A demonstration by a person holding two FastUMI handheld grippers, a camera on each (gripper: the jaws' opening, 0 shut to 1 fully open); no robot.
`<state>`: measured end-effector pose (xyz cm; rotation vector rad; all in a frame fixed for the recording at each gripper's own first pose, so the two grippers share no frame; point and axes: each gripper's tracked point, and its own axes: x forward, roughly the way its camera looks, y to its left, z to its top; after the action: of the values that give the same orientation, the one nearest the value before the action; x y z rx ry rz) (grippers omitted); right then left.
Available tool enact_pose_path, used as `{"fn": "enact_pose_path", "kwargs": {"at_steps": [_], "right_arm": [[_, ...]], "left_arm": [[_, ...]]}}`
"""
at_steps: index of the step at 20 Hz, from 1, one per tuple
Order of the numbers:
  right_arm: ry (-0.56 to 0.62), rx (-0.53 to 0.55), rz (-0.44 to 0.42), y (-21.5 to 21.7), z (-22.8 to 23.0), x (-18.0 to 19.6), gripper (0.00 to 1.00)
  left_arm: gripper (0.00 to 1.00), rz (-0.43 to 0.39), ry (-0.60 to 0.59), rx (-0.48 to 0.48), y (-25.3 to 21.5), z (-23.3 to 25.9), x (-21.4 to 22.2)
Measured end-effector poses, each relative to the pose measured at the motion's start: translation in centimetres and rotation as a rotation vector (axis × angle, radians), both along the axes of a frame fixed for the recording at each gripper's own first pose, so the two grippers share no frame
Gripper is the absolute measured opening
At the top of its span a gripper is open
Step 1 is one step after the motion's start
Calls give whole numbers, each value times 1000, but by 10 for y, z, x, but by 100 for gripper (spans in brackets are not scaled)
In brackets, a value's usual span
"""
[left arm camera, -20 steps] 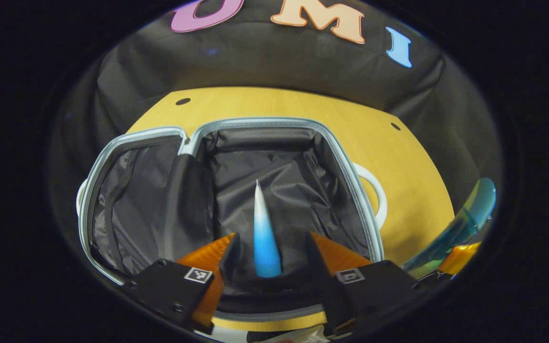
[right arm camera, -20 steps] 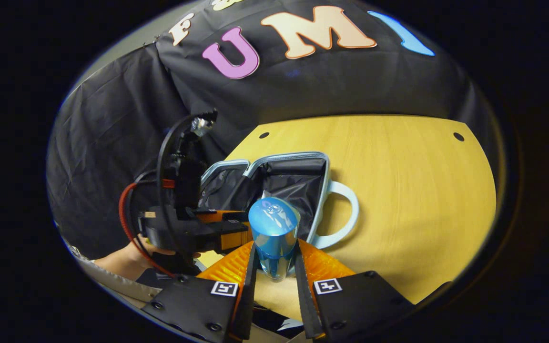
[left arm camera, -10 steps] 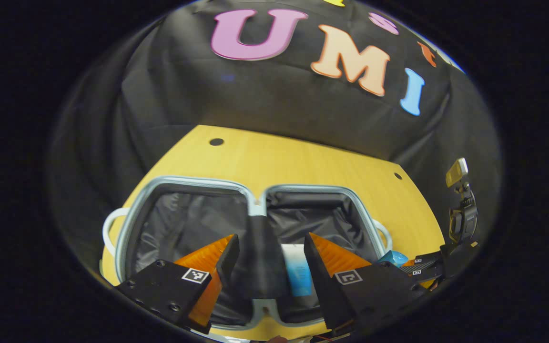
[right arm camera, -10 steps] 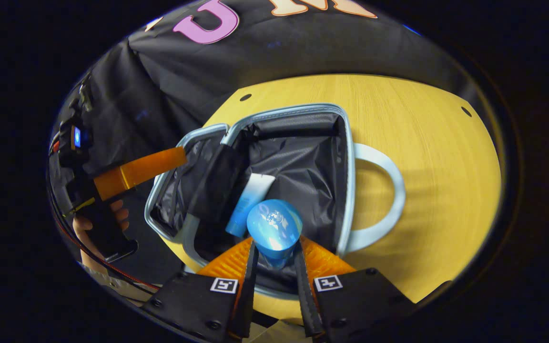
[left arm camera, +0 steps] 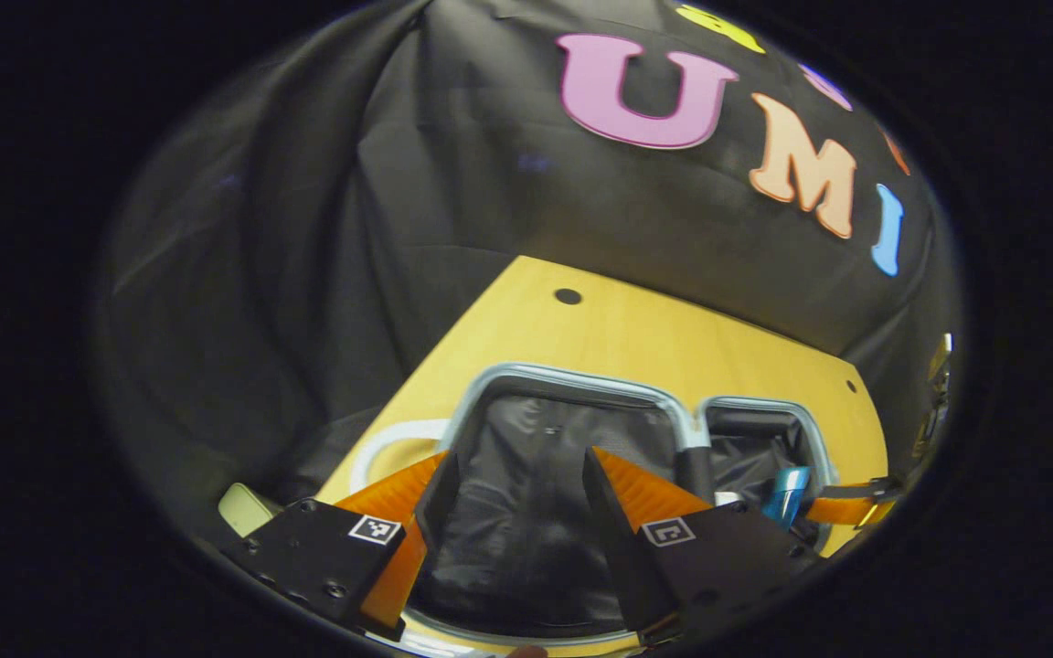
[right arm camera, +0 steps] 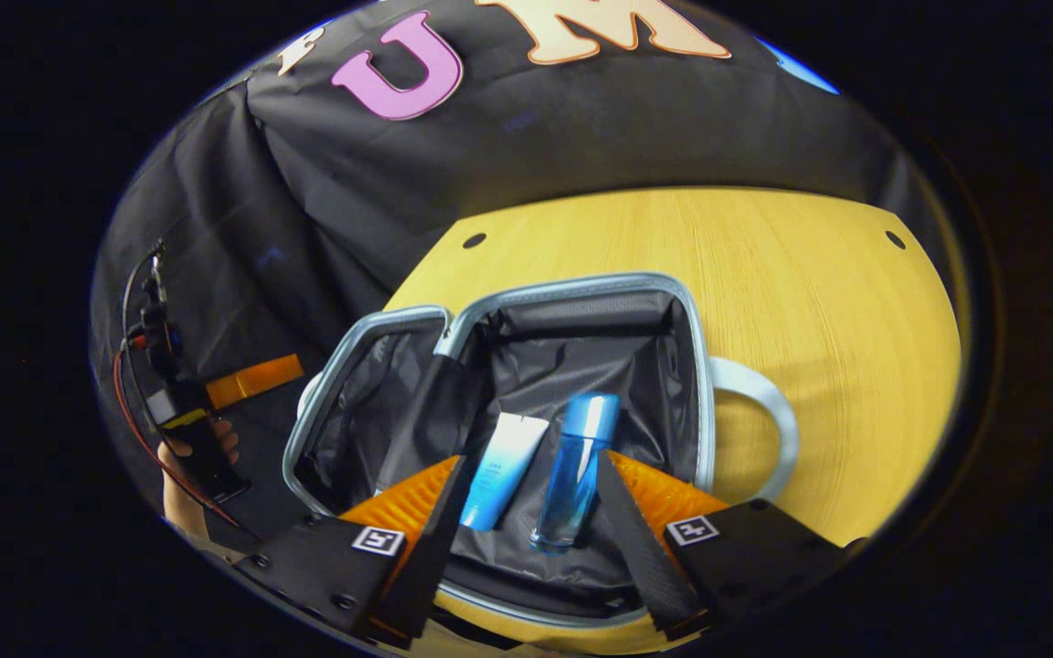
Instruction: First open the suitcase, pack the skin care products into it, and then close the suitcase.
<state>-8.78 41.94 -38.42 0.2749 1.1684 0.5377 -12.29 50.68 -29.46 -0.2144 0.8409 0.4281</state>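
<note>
The open suitcase (right arm camera: 572,285) lies flat on the yellow table, with its dark lining showing in both halves. In the right gripper view a white-and-blue tube (right arm camera: 504,466) and a blue bottle (right arm camera: 577,471) lie side by side in the right half. My right gripper (right arm camera: 531,460) hovers over them, open, with its fingers apart and off the bottle. In the left gripper view my left gripper (left arm camera: 519,457) is open and empty above the suitcase's (left arm camera: 581,376) left half. The bottle (left arm camera: 782,493) and the right gripper (left arm camera: 833,508) show at that view's right.
White handles stick out from the suitcase's sides (right arm camera: 764,420) (left arm camera: 389,439). The table (right arm camera: 764,256) stretches bare beyond and to the right of the case. A hand (right arm camera: 188,448) holds the left gripper (right arm camera: 257,381) off the table's left edge. A pale rounded object (left arm camera: 241,508) sits at the lower left.
My right gripper opened and let go of the blue bottle, which now lies beside the tube. My left gripper drew away leftward from the right half to the left half.
</note>
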Motion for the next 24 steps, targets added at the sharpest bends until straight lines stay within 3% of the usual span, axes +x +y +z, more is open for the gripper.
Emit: {"fn": "enact_pose_path", "kwargs": {"at_steps": [1,3,6,7,10,13,14,17,21,24], "right_arm": [[-27,1,-12,4,3,5,99],[-75,2,-27,7,10,16,93],[-109,9,-46,9,21,25,98],[-119,4,-52,10,22,27,98],[-139,-10,-65,4,29,29,98],[-153,-29,-69,-2,31,28,98],[-154,-26,-68,-2,33,27,98],[-170,-22,-74,-6,40,28,98],[-210,-2,-78,-12,54,30,98],[-249,33,-64,-18,66,33,98]], "left_arm": [[80,24,8,6,17,-4,-5],[80,74,25,4,48,-15,-9],[80,119,69,-26,84,-33,-31],[84,130,93,-42,95,-44,-41],[78,115,170,-115,99,-73,-55],[69,109,231,-127,104,-92,-65],[73,108,249,-137,103,-98,-65],[9,108,266,-142,87,-106,-59],[0,5,260,-29,87,-77,-48],[0,8,236,44,84,-53,-40]]}}
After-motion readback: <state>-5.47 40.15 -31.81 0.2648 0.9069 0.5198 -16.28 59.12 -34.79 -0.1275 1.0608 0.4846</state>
